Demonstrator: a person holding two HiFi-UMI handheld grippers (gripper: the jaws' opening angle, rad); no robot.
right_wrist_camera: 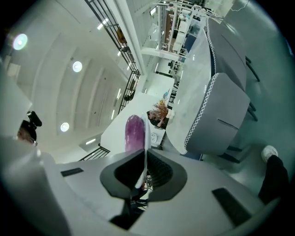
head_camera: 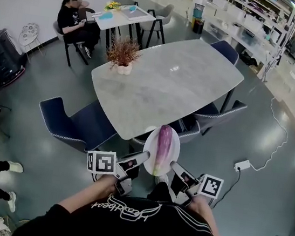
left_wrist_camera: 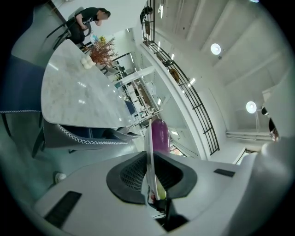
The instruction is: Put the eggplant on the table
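Observation:
A purple eggplant [head_camera: 163,146] lies on a white plate [head_camera: 148,159] held in the air just short of the near end of the grey marble table [head_camera: 168,85]. My left gripper [head_camera: 144,154] is shut on the plate's left rim, and my right gripper [head_camera: 176,168] is shut on its right rim. In the left gripper view the plate [left_wrist_camera: 148,152] stands edge-on between the jaws of my left gripper [left_wrist_camera: 150,177], with the eggplant [left_wrist_camera: 160,133] beyond. In the right gripper view my right gripper [right_wrist_camera: 142,173] pinches the plate [right_wrist_camera: 146,145] the same way, the eggplant [right_wrist_camera: 134,132] beside it.
A potted dry plant [head_camera: 124,54] stands on the table's far left part. Blue chairs [head_camera: 76,124] [head_camera: 190,127] [head_camera: 225,50] ring the table. A power strip [head_camera: 241,165] and cable lie on the floor at right. A person [head_camera: 77,20] sits at a far table.

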